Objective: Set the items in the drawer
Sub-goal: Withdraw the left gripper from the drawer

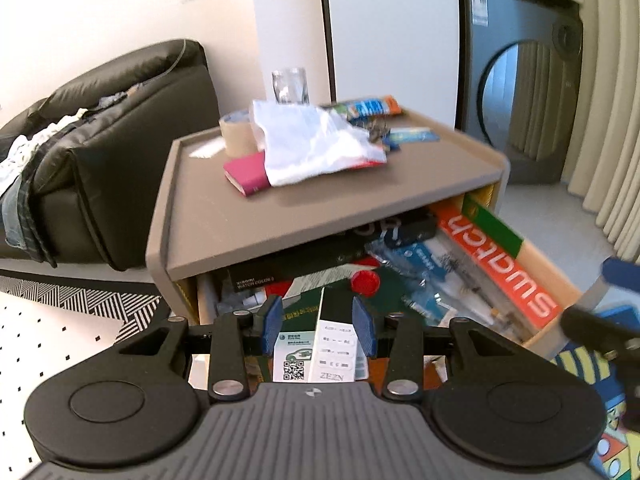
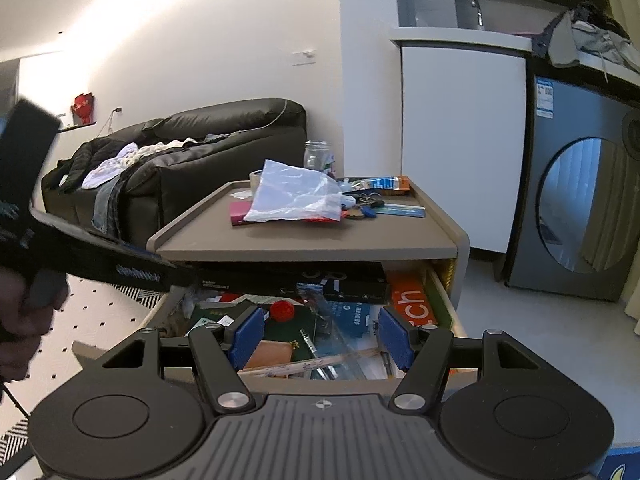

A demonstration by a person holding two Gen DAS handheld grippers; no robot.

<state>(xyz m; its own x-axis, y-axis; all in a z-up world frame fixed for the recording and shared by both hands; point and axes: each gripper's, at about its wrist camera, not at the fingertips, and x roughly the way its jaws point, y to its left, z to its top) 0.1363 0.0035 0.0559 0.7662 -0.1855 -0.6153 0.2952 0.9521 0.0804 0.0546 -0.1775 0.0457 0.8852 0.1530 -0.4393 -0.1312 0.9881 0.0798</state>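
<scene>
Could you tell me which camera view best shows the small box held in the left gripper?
The left wrist view: the small box stands between the left gripper pads, labels readable, above the open drawer. The right wrist view shows only that gripper's blurred body, not the box.

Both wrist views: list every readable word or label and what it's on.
"swatch": orange box in the drawer.
"xiaomi WATCH COLOR 2": black box.
"ZEZN": white box between the left gripper fingers.
Its QR label and the washing machine sticker: too small to read.

"swatch" on orange box (image 1: 498, 258); "ZEZN" on white carton (image 1: 320, 344); "WATCH COLOR 2" on black box (image 1: 256, 280).
</scene>
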